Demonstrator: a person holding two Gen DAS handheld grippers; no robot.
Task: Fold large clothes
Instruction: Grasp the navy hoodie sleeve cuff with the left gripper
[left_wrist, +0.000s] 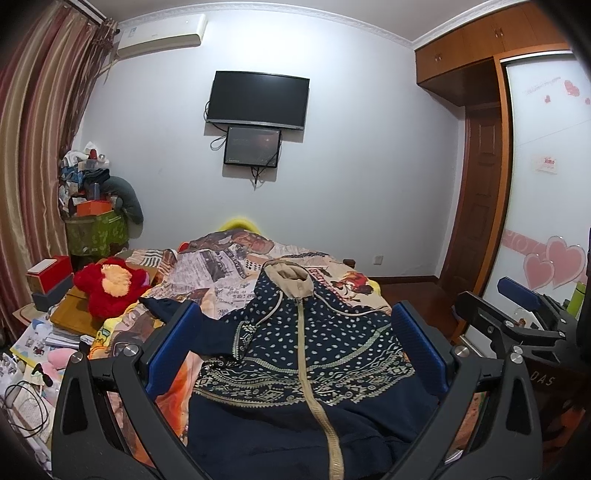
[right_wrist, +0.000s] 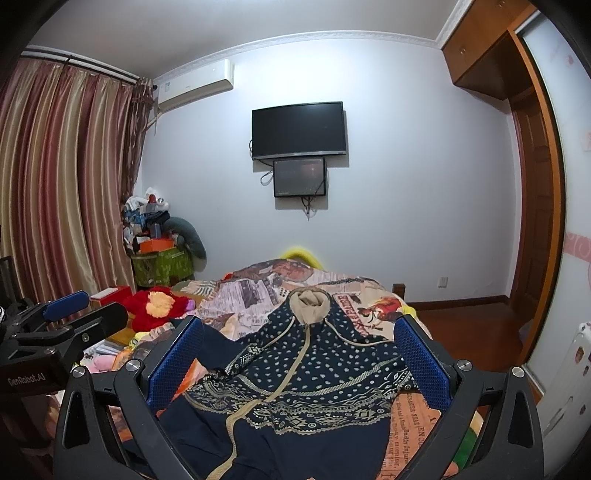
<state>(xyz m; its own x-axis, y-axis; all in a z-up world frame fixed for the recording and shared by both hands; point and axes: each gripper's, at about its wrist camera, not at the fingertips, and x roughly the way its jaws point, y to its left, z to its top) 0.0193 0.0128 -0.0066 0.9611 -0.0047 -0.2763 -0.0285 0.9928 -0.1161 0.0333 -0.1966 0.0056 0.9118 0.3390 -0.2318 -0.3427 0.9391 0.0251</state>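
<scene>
Holding both hand-held grippers wide apart and empty, we hovered the left hand-held gripper (left_wrist: 295, 347) and right hand-held gripper (right_wrist: 299, 358) level over the navy hooded jacket (left_wrist: 295, 332), side by side. It lay zipper-up on the bed (left_wrist: 221, 266), hood away from us. Judgement: best pinch each shoulder edge squarely, one layer only, before folding inward.

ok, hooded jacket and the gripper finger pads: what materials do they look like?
Hooded jacket: soft knit or fleece-like fabric, matte navy with a cream pattern; it drapes and creases on the bed. Beige hood lining looks plush, zipper tape woven. Finger pads: blue, dotted grip texture, probably rubber or moulded plastic; can't tell which.
</scene>
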